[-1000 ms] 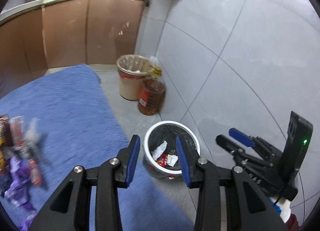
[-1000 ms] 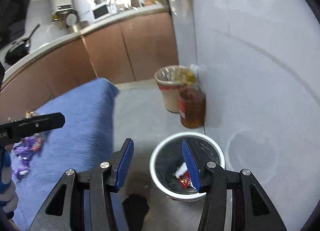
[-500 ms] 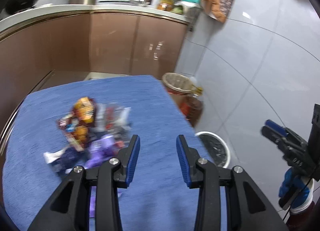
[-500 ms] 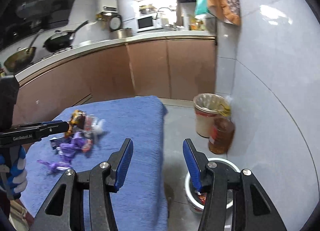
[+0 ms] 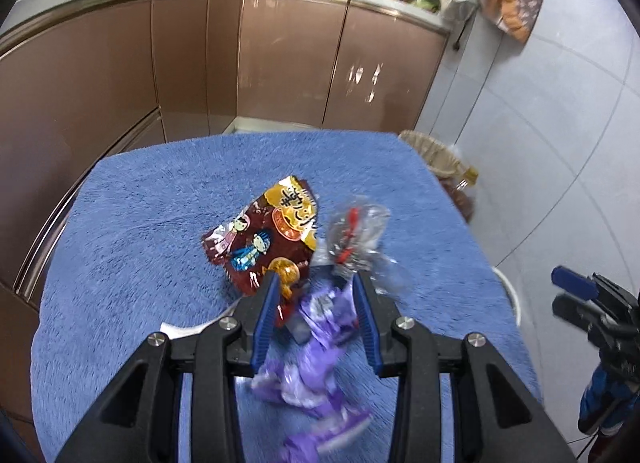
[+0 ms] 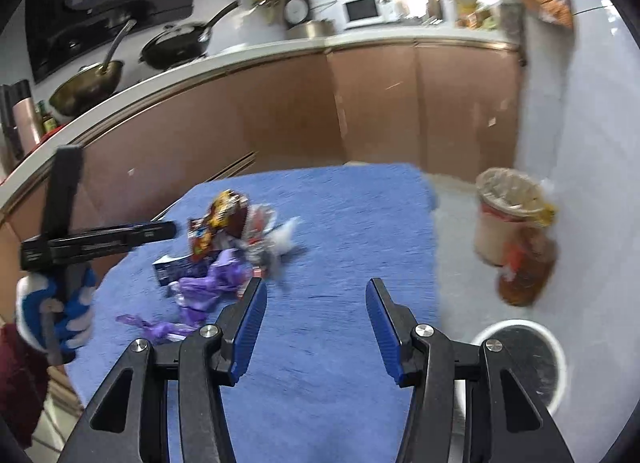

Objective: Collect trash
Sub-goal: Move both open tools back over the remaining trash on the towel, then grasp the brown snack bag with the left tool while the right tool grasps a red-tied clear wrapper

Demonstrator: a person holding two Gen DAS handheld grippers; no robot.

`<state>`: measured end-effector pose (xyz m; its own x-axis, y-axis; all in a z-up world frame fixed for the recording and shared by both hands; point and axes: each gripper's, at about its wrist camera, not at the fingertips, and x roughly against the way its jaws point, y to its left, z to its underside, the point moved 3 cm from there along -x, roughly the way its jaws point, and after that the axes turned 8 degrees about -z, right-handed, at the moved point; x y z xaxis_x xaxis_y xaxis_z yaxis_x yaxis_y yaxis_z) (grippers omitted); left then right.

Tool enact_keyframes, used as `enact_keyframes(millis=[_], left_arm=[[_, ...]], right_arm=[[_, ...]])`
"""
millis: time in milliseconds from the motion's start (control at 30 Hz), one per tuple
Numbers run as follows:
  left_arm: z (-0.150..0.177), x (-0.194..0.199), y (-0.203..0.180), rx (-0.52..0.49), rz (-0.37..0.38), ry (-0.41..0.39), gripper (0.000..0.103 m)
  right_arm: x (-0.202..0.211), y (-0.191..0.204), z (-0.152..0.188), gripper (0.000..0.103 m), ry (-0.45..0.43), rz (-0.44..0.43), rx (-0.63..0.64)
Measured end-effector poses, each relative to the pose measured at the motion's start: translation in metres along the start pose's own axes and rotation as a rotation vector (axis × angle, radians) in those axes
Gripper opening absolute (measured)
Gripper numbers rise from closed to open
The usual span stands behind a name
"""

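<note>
A pile of wrappers lies on the blue cloth-covered table (image 5: 132, 231): a red and yellow snack bag (image 5: 266, 237), a clear crumpled wrapper (image 5: 356, 235) and purple wrappers (image 5: 316, 347). My left gripper (image 5: 314, 297) is open just above the pile, its fingers either side of the purple wrappers. My right gripper (image 6: 316, 313) is open and empty over the table, right of the pile (image 6: 228, 251). The white-rimmed trash bin (image 6: 520, 359) stands on the floor to the right of the table.
A lined bin (image 6: 506, 209) and an oil bottle (image 6: 526, 267) stand by the tiled wall. Brown kitchen cabinets (image 5: 280, 63) run behind the table. The right gripper shows at the right edge of the left wrist view (image 5: 588, 303).
Both grippers swung from over the floor bin back to the table. The left one has come down close over the wrapper pile. Both stay open.
</note>
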<state>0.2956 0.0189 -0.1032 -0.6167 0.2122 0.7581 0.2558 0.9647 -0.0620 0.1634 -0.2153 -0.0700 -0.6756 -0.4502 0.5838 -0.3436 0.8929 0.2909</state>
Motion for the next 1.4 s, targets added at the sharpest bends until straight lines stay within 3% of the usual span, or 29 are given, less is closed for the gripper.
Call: enact_keyframes(millis=[200,367,467,733,867,1133,1400], left_arm=[[-0.014,-0.046,0.003,0.005,-0.037,0.057,0.035],[-0.015,-0.066,0.012,0.022,-0.051,0.078,0.031],[-0.015,-0.073,0.022,0.042,-0.042,0.085,0.027],[-0.010,-0.082,0.043,0.114,0.002,0.097,0.023],[-0.008,-0.074,0.047,0.135,0.012,0.077,0.020],[-0.008,-0.036,0.053,0.180,0.028,0.013,0.012],[-0.009,0.027,0.047,0.179,0.012,-0.062,0.011]], right_arm=[[-0.066,0.014,0.001,0.040,0.119,-0.125,0.029],[-0.115,0.015,0.004,0.034,0.194,-0.180,0.016],[-0.138,0.013,0.004,0.027,0.225,-0.201,-0.010],[-0.176,0.011,0.005,0.027,0.289,-0.194,-0.032],[-0.175,0.008,0.006,0.016,0.277,-0.204,-0.050],[-0.142,0.007,0.009,0.014,0.229,-0.192,-0.056],[-0.073,0.016,0.011,0.014,0.153,-0.170,-0.034]])
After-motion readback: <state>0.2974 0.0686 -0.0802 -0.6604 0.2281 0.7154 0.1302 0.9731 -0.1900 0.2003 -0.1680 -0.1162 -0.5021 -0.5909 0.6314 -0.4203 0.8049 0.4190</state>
